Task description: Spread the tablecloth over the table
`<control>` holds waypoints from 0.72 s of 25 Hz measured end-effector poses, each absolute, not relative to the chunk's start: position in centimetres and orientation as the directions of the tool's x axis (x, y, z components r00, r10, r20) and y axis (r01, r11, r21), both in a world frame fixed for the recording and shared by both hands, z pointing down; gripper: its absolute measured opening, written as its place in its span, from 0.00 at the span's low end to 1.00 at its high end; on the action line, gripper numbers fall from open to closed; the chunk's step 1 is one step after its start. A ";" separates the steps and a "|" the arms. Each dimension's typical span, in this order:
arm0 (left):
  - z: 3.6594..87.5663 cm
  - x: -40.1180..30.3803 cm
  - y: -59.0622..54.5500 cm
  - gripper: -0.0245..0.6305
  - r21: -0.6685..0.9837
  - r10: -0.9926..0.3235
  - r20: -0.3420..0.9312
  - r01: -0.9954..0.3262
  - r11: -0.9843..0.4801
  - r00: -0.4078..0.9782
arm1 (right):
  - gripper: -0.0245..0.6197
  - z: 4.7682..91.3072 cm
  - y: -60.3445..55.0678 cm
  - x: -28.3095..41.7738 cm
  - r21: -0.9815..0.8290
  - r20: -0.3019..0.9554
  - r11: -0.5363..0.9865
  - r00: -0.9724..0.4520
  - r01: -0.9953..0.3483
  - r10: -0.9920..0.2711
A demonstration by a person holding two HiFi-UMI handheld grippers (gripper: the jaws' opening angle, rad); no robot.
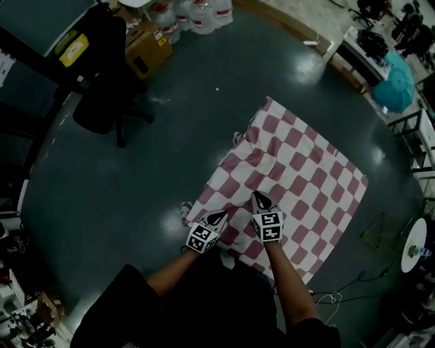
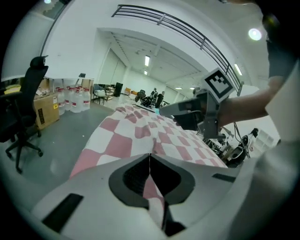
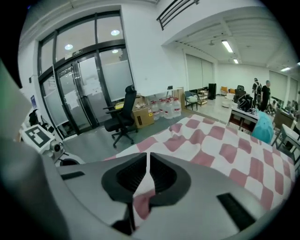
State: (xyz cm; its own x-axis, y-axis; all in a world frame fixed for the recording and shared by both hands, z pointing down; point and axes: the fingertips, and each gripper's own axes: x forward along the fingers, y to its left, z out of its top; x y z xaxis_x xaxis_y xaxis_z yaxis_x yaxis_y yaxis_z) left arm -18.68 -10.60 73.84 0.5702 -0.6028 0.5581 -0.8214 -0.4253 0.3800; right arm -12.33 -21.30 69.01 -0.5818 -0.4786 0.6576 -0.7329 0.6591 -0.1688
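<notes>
A red-and-white checked tablecloth (image 1: 292, 177) lies stretched out flat ahead of me, with a few folds along its left edge. No table surface shows beneath it. Both grippers hold its near edge, close together. My left gripper (image 1: 219, 217) is shut on the cloth, and a strip of it (image 2: 152, 187) runs back between the closed jaws. My right gripper (image 1: 258, 198) is also shut on the cloth (image 3: 140, 199), just right of the left one. The right gripper (image 2: 199, 112) shows in the left gripper view, and the left gripper's marker cube (image 3: 38, 136) shows in the right gripper view.
A black office chair (image 1: 102, 75) stands at the far left on the grey floor, with a cardboard box (image 1: 146, 47) and water jugs (image 1: 197, 13) behind it. Desks and a teal cover (image 1: 397, 85) line the right side. Cables (image 1: 333, 296) lie near my right.
</notes>
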 end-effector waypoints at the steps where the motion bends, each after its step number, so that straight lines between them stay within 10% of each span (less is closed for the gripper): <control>1: 74.4 -19.4 -11.4 0.06 0.385 -0.597 0.554 -0.815 -0.433 0.580 | 0.08 69.6 -22.3 -13.8 -0.165 0.664 0.662 -0.579 -0.731 -0.473; 18: 77.9 -22.7 -12.4 0.06 0.520 -0.369 0.562 -0.663 -0.539 0.740 | 0.08 79.8 -31.0 -24.8 -0.119 0.772 0.721 -0.520 -0.682 -0.365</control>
State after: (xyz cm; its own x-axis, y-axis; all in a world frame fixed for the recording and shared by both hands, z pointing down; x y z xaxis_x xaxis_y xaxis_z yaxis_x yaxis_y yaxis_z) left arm -22.71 -12.42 77.90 0.7400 -0.3690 0.5623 -0.6633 -0.5385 0.5196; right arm -24.84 -31.01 79.83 -0.5203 -0.3650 0.7720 -0.6825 0.7212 -0.1190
